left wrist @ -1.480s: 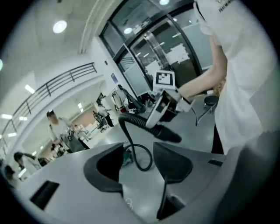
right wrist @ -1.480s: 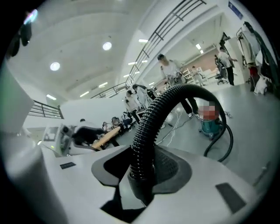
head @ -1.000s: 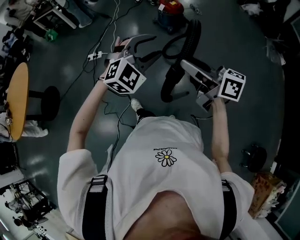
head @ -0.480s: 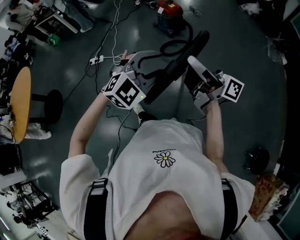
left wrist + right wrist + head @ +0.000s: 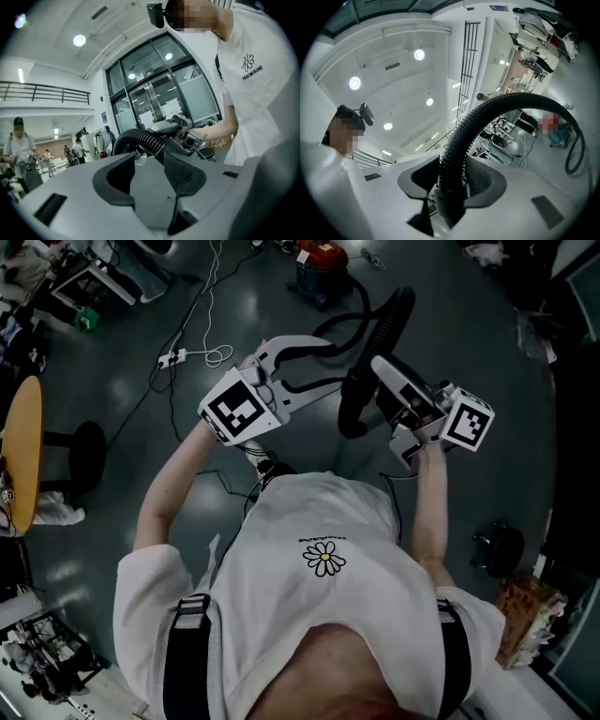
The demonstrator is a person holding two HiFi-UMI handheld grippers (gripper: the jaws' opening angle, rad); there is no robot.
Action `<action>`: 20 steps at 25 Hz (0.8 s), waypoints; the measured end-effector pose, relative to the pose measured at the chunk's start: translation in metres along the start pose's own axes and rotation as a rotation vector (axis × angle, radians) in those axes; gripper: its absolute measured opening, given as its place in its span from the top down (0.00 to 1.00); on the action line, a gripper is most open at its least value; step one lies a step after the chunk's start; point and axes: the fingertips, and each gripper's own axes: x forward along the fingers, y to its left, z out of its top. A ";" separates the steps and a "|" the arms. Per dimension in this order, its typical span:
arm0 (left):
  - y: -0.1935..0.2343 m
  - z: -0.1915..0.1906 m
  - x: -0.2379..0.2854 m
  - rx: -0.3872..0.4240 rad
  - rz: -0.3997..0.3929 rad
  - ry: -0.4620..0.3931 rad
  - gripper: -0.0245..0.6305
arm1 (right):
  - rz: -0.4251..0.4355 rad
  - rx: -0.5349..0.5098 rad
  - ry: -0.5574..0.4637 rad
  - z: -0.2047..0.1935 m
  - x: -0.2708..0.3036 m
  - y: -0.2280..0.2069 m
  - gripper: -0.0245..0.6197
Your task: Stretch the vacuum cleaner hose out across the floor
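Observation:
The black ribbed vacuum hose point(image 5: 386, 326) arcs from the red vacuum cleaner point(image 5: 319, 261) on the far floor up to my right gripper point(image 5: 380, 378). That gripper point(image 5: 452, 173) is shut on the hose point(image 5: 455, 136) at its smooth end cuff. A short length of hose hangs below the grip. My left gripper point(image 5: 319, 362) is held up beside it, apart from the hose. In the left gripper view its jaws point(image 5: 148, 164) stand open and empty. The hose point(image 5: 136, 139) and the right gripper point(image 5: 187, 137) show beyond them.
A power strip point(image 5: 172, 359) with white and black cables lies on the floor at the left. A round wooden table point(image 5: 21, 451) and a black stool point(image 5: 82, 451) stand further left. Another dark stool point(image 5: 497, 545) stands at the right. People point(image 5: 18, 150) stand in the background.
The hose's hanging part has swung from the lower left back in toward the right gripper. The left gripper has moved up and away from the person's body. Both jaws look unchanged.

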 end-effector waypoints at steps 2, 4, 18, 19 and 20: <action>-0.002 0.001 0.004 -0.032 -0.069 -0.024 0.66 | 0.004 -0.014 0.011 0.002 -0.001 0.003 0.69; -0.010 0.002 0.008 -0.039 -0.154 -0.023 0.70 | -0.005 -0.021 0.034 -0.002 -0.004 0.002 0.69; -0.067 0.037 -0.014 -0.061 -0.436 -0.001 0.81 | 0.348 0.293 0.134 -0.033 0.001 0.036 0.68; -0.069 0.033 -0.016 -0.070 -0.439 0.012 0.81 | 0.329 0.287 0.164 -0.039 0.004 0.036 0.68; -0.072 0.028 -0.019 -0.068 -0.441 0.031 0.81 | 0.295 0.271 0.205 -0.046 0.008 0.035 0.68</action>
